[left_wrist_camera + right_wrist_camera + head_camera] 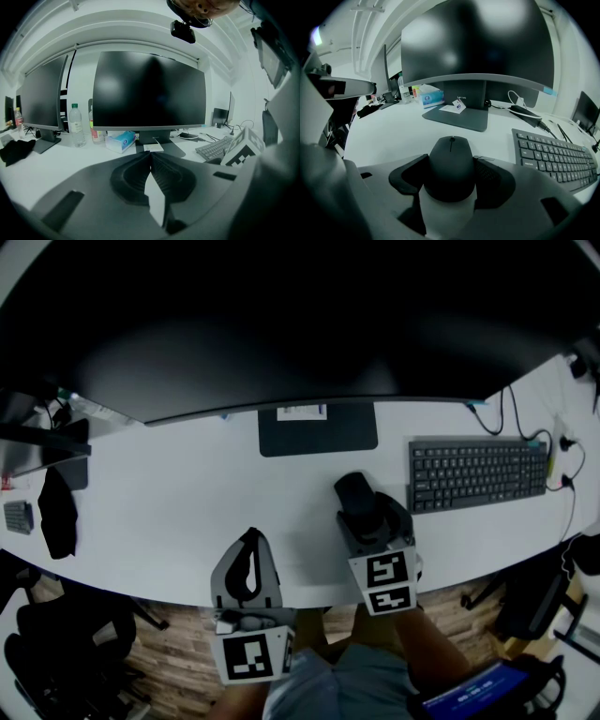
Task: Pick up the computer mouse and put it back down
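Observation:
The black computer mouse lies on the white desk, left of the keyboard. My right gripper reaches over the desk's near edge and straddles the mouse. Both dark pads lie against the mouse's sides, and the mouse's front sticks out past them. The mouse's underside is hidden, so I cannot tell whether it rests on the desk. My left gripper hangs at the near edge, left of the right one. Its jaws meet at the tips with nothing between them.
A black keyboard lies right of the mouse. The big monitor's stand base sits behind it, with cables at the right. A black cloth, a water bottle and a tissue pack are on the left.

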`<state>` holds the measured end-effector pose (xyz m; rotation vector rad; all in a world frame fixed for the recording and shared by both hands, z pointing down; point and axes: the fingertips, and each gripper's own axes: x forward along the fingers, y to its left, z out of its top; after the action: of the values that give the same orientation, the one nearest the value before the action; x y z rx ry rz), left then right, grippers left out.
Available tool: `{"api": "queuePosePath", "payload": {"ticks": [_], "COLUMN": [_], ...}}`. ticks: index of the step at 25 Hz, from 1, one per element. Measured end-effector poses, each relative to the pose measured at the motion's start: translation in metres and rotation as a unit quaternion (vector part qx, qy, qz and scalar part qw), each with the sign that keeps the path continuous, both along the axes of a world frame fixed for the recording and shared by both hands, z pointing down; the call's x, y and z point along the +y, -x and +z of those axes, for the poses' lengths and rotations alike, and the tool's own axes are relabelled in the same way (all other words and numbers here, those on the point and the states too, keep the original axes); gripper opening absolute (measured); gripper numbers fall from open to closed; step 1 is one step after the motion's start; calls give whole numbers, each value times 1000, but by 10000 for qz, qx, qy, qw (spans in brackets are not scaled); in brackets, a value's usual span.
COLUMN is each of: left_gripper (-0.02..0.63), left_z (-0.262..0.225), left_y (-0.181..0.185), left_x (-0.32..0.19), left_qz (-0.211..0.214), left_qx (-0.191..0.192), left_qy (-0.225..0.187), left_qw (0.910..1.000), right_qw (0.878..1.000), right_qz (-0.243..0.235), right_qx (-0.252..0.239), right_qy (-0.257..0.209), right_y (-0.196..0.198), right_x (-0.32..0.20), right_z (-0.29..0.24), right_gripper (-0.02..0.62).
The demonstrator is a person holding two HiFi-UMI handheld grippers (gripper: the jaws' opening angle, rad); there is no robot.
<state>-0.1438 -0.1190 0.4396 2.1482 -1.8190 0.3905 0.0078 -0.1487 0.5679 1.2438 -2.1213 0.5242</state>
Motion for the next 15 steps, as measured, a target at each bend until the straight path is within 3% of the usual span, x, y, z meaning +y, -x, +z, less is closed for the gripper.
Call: {"api": "queuePosePath", "payload": {"ticks": [15], "left_gripper": [8], "left_z": [-9], "left_y": [1], "left_x": [-3], "left_qz": [-67], "left_qx": [-40], "left_qy": [-52], "left_qw": [10000], "right_qw": [9998], "right_qz": [17], "right_qx": [-207], "right_qy": [-79], "right_y": [0], "right_x": [-3], "right_z": [-6], "right_gripper": [301]}}
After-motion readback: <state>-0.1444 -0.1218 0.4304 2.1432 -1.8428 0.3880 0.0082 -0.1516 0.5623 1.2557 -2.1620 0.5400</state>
